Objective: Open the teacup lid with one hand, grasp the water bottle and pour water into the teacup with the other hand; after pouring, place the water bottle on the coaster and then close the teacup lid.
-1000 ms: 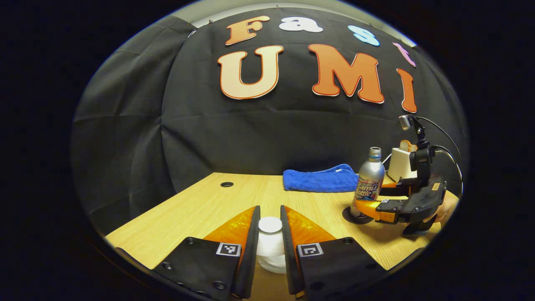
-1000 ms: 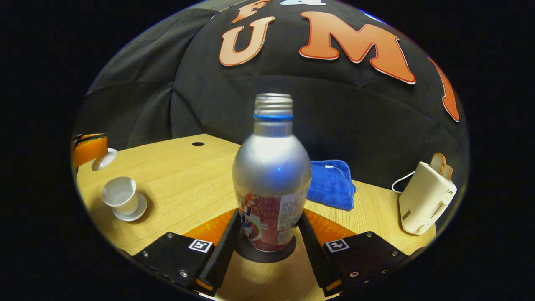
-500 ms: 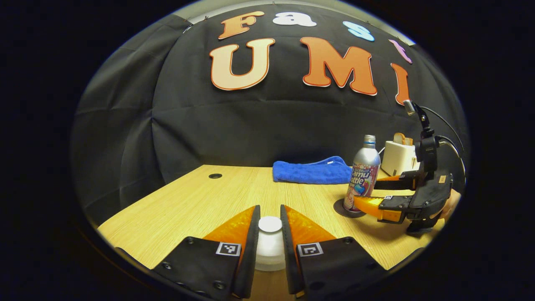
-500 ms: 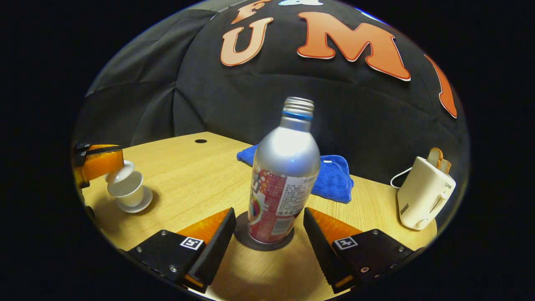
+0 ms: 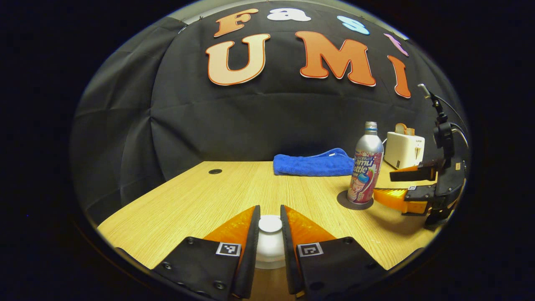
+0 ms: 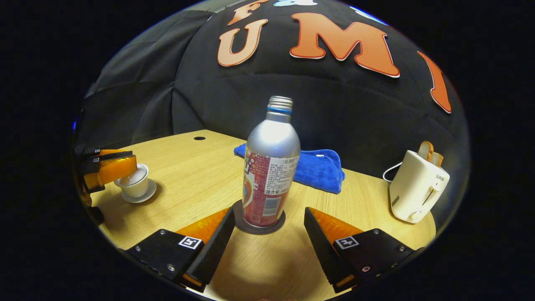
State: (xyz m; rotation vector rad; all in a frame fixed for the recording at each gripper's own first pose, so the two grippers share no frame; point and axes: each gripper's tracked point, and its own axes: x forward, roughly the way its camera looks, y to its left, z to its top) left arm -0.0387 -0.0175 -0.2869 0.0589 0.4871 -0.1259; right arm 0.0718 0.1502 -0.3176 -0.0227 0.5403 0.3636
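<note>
The right gripper has let go of the water bottle and drawn back — its fingers now stand spread wide, clear of the bottle on both sides. The bottle stands upright on the dark coaster, so that step looks done. To the bottle's left, the left gripper has lowered the white teacup lid, pinched between both fingers, down onto the teacup on its saucer — closing appears nearly complete. The wooden table carries a blue towel behind the bottle and a white toaster to its right, before a black cloth wall.
</note>
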